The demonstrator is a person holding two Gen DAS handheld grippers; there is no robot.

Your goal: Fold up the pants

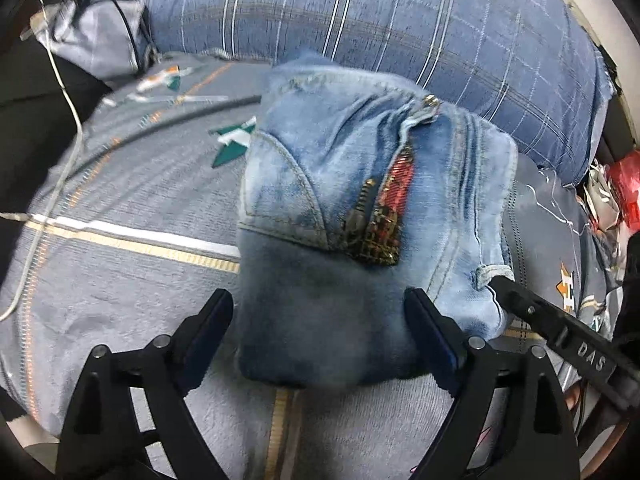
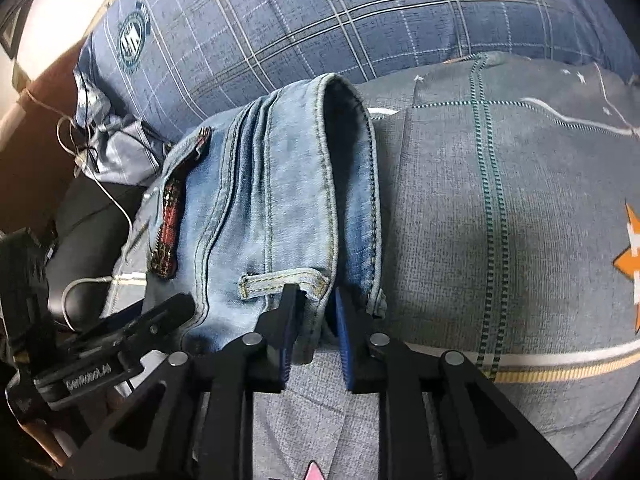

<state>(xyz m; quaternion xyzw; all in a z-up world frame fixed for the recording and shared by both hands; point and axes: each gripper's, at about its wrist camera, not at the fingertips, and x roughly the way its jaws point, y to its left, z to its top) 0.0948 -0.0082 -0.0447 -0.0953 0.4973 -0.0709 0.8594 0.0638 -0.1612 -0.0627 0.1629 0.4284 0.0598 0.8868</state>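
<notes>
1. Where the grey bedspread [image 1: 120,280] meets a blue plaid pillow [image 1: 400,20], one pair of light-blue jeans [image 1: 320,184] lies folded into a thick, compact bundle, with its far end against the pillow.
2. One red-and-gold patch [image 1: 384,216] sits along the open zip on the top layer, and one belt loop [image 2: 280,280] shows near the waistband edge.
3. Two grippers are in view. The left gripper [image 1: 320,320] has its jaws spread wide, straddling the near end of the bundle, with one finger on either side of the denim.
4. The right gripper [image 2: 316,320] has its jaws drawn close on the waistband edge at the bundle's near right corner, denim pinched between the blue pads [image 2: 344,344].
5. One white cable [image 1: 52,152] trails across the bedspread on the left, and one dark cord [image 1: 160,124] curves beyond the jeans.
6. The bedspread carries orange star prints [image 2: 632,256] and pale stripes; a small crumpled grey cloth [image 1: 92,36] sits at the far left by the pillow.
</notes>
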